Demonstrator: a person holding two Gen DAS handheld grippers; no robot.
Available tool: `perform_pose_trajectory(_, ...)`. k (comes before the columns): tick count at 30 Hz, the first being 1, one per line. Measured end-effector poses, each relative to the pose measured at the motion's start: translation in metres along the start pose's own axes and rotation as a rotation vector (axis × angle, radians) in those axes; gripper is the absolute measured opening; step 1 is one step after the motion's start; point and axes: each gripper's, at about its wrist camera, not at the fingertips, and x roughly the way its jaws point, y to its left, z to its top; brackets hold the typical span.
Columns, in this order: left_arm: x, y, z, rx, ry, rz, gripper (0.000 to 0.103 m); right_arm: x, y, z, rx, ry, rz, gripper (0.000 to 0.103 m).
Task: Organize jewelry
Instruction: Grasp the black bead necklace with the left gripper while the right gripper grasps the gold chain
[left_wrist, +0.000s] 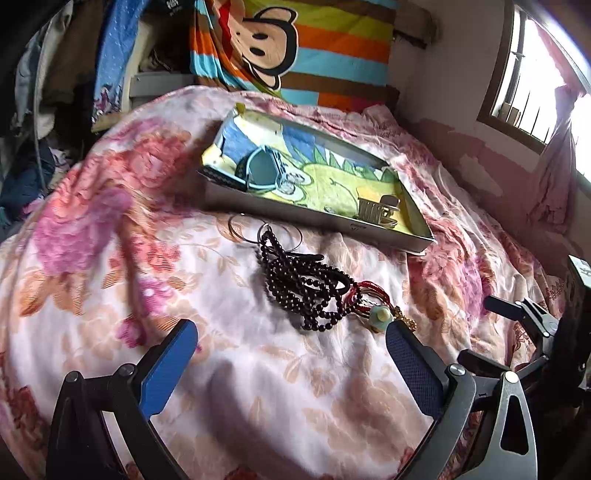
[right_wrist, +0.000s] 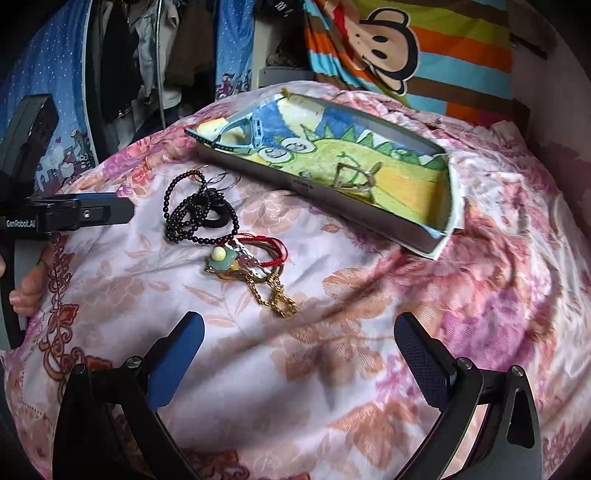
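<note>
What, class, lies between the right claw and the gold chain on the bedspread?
Nothing visible does. The right claw is open over bare floral bedspread, and the gold chain lies just beyond its fingertips, at the near end of the jewelry pile.

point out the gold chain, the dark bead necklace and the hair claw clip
gold chain (right_wrist: 275, 297): right wrist view, its lower loops.
dark bead necklace (left_wrist: 295, 284): left wrist view, mid-bundle.
hair claw clip (left_wrist: 378, 214): left wrist view, its teeth.

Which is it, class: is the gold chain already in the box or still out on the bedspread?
Out. The gold chain lies on the bedspread beside the other loose jewelry, well short of the box. Neither tongs holds it.
</note>
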Motion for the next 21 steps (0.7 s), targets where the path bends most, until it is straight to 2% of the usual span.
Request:
perform_pose_trajectory(3, 0.01, 0.0, 0.004, -0.002, 0.018, -0.025, 0.096, 0.011, 0.003, 0.004, -0.019, 0.019, 0.029, 0.099)
perform_pose_trajectory(5, 0.018, -0.001, 0.006, 0.007, 0.033, -0.04, 0.092, 0.02, 0.006, 0.005, -0.033, 0.046, 0.046, 0.093)
perform_pose_trajectory(7, 0.024, -0.004, 0.007, 0.02, 0.054, -0.054, 0.085, 0.029, 0.009, 0.005, -0.041, 0.075, 0.068, 0.083)
perform_pose_trajectory(9, 0.031, -0.009, 0.007, 0.038, 0.077, -0.061, 0.075, 0.036, 0.011, 0.005, -0.044, 0.093, 0.079, 0.079)
perform_pose_trajectory(12, 0.04, -0.013, 0.007, 0.058, 0.104, -0.064, 0.065, 0.045, 0.014, 0.007, -0.048, 0.109, 0.097, 0.07)
perform_pose_trajectory(15, 0.048, -0.012, 0.009, 0.053, 0.126, -0.051, 0.06, 0.051, 0.014, 0.012, -0.048, 0.109, 0.106, 0.064)
perform_pose_trajectory(21, 0.058, -0.005, 0.013, 0.028, 0.149, -0.037, 0.05, 0.064, 0.012, 0.018, -0.038, 0.12, 0.134, 0.044)
